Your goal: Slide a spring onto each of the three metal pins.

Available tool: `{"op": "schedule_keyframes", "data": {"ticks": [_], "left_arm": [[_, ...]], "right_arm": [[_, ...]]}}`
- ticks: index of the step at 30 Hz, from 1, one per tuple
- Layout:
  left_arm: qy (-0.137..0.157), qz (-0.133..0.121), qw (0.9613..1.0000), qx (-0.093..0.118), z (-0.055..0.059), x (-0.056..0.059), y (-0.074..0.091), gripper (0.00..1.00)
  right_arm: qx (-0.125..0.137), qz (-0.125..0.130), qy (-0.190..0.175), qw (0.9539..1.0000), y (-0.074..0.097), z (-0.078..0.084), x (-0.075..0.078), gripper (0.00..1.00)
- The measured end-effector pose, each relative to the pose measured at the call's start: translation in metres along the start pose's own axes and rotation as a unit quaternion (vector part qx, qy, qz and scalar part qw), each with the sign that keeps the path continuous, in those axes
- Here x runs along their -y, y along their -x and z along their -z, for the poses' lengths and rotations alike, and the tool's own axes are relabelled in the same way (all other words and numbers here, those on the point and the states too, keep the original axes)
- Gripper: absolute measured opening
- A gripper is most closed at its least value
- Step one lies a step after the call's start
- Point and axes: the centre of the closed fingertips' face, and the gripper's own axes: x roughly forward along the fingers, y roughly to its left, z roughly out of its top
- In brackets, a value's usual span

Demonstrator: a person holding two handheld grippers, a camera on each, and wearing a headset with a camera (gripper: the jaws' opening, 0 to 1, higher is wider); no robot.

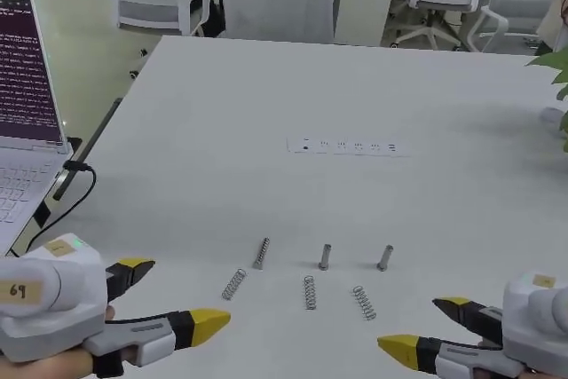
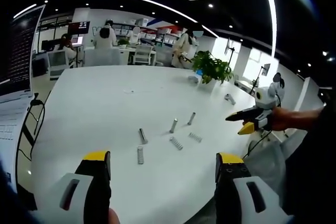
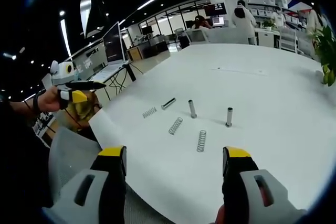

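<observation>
Left gripper (image 1: pixel 182 290): my jaws stand wide apart, nothing between them. Right gripper (image 1: pixel 410 321): the same, gaping and empty. The bottom edge of the head view cuts off both bodies. Three springs (image 1: pixel 309 292) lie loose in a row on the table (image 1: pixel 266 104), each just in front of one of the three pins (image 1: pixel 325 256). Middle and right pins stand upright. The left pin (image 1: pixel 262 253) leans or lies flat; I cannot tell which.

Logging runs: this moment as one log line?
springs: three loose on table | pins: bare | left hand-held gripper: open | right hand-held gripper: open
</observation>
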Motion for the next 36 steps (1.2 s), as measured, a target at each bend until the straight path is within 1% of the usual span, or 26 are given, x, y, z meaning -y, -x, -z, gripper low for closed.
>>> {"op": "schedule_keyframes", "data": {"ticks": [5, 10, 17, 21, 25, 29, 32, 36], "left_arm": [[-0.003, 0.001, 1.0000, -0.006, 0.003, 0.000, -0.004, 0.79], [0.001, 0.004, 1.0000, -0.005, 0.003, 0.003, -0.007, 0.79], [-0.009, 0.014, 0.9998, -0.013, 0.004, 0.005, -0.015, 0.78], [-0.010, 0.017, 0.9997, -0.014, 0.002, 0.004, -0.020, 0.78], [-0.010, 0.017, 0.9998, -0.010, -0.003, 0.003, -0.024, 0.78], [-0.010, 0.023, 0.9997, -0.007, -0.008, 0.003, -0.030, 0.78], [-0.020, 0.028, 0.9994, -0.010, -0.011, 0.002, -0.036, 0.78], [-0.024, 0.032, 0.9992, -0.011, -0.014, 0.001, -0.042, 0.78]], "right_arm": [[-0.002, -0.002, 0.000, 1.0000, -0.001, 0.001, 0.000, 0.73], [-0.003, -0.002, -0.002, 1.0000, -0.001, 0.003, 0.000, 0.73], [-0.004, -0.002, -0.001, 1.0000, -0.001, 0.004, 0.001, 0.72], [-0.006, -0.003, -0.001, 1.0000, 0.000, 0.005, 0.000, 0.72], [-0.008, -0.003, -0.002, 1.0000, 0.000, 0.005, 0.002, 0.72], [0.000, -0.004, -0.007, 1.0000, 0.001, 0.002, 0.003, 0.72], [0.000, -0.005, -0.006, 1.0000, 0.001, 0.001, 0.004, 0.73], [0.000, -0.004, -0.007, 1.0000, 0.001, 0.001, 0.005, 0.73]]}}
